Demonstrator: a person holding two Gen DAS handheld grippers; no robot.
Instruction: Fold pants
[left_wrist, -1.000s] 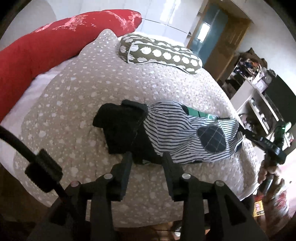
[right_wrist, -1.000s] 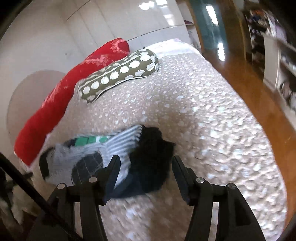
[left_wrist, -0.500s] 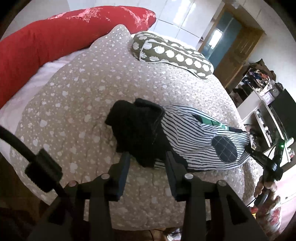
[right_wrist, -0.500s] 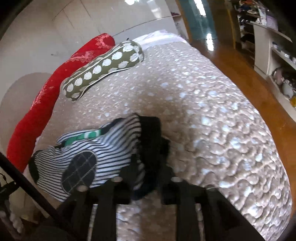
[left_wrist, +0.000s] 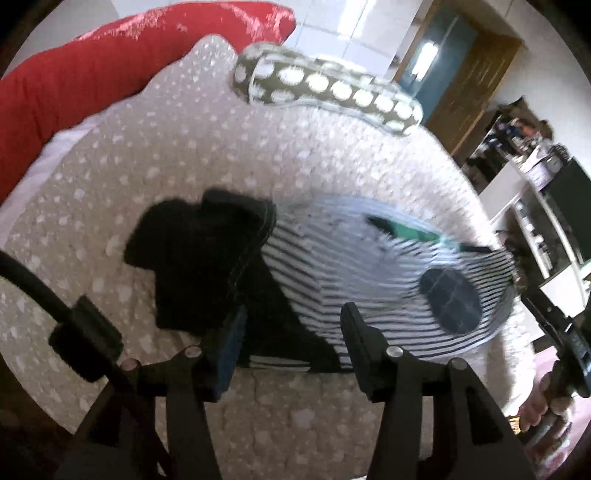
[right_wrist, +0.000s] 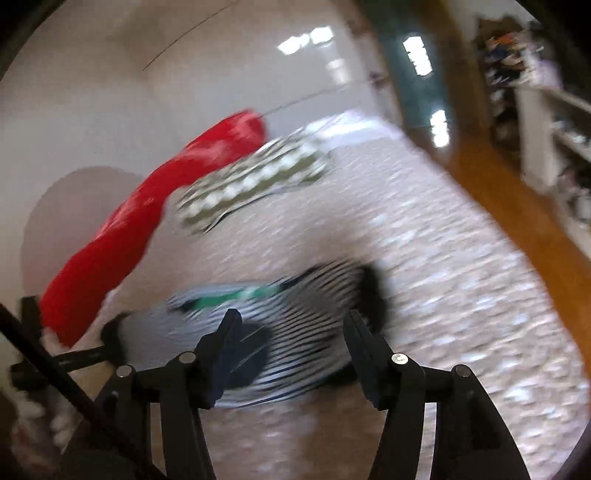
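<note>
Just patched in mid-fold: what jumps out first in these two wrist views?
The striped pants with a dark knee patch lie mid-bed, bunched against a black garment on their left. A red bolster and a spotted olive pillow line the head of the speckled bedspread. The left tool, jaws just opening, hovers at the clothes' near edge.

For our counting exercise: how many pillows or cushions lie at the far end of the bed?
2. The long red bolster cushion runs along the far left edge; the olive pillow with white dots lies beside it on the beige spotted bedspread. Others may be hidden.
</note>
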